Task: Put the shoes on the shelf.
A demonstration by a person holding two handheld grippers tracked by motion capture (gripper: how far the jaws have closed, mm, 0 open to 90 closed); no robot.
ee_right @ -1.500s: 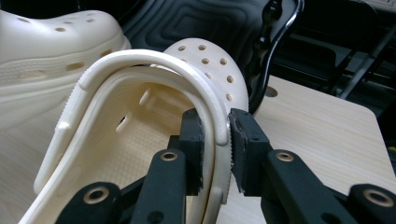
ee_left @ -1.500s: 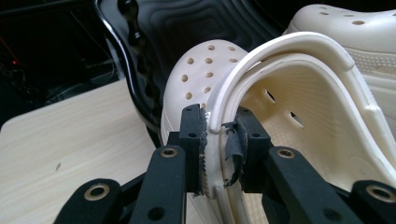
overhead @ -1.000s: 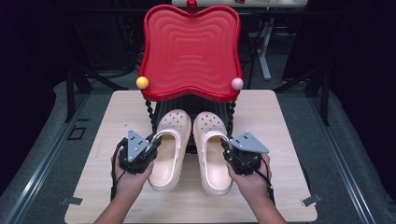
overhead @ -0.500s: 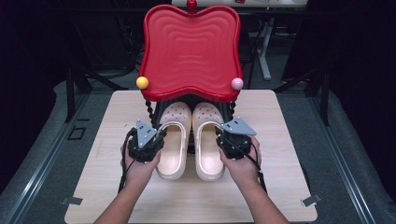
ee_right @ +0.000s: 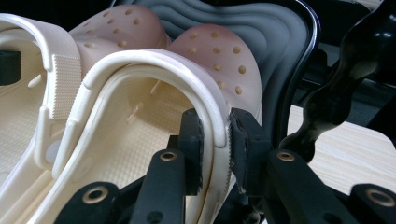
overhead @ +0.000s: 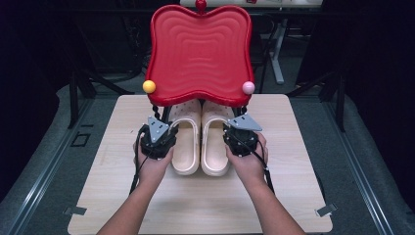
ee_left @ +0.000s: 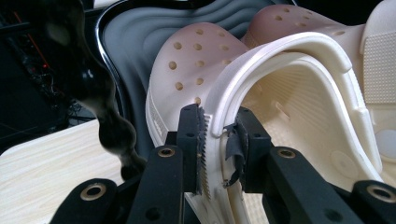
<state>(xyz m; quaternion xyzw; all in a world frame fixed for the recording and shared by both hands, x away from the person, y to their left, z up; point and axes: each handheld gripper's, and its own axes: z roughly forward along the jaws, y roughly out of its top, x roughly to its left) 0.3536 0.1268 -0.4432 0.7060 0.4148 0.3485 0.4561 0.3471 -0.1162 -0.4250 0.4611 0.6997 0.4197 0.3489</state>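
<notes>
Two cream-coloured perforated foam clogs sit side by side on the table, toes tucked under a red stand: the left clog (overhead: 185,142) and the right clog (overhead: 216,139) touch along their inner sides, heels toward the person. The left gripper (ee_left: 218,140) has its two black jaws clenched on the outer rim and heel strap of the left clog, one jaw outside the wall and one inside. The right gripper (ee_right: 215,135) pinches the outer rim of the right clog in the same way. In the high view each gripper sits in a hand, left (overhead: 152,164) and right (overhead: 248,161), both forearms coming in from the near edge.

Above the toes rises one glossy red plastic tray with wavy ridges and a scalloped outline (overhead: 199,51), tilted and carried on black beaded legs. It bears three knobs: one yellow ball (overhead: 149,86), one pink ball (overhead: 248,87) and one red ball (overhead: 200,5) at the top. I can read no writing or brand anywhere.

The single light wood-grain table (overhead: 293,161) stands on grey flooring (overhead: 44,161), with dark room and black frames behind.
</notes>
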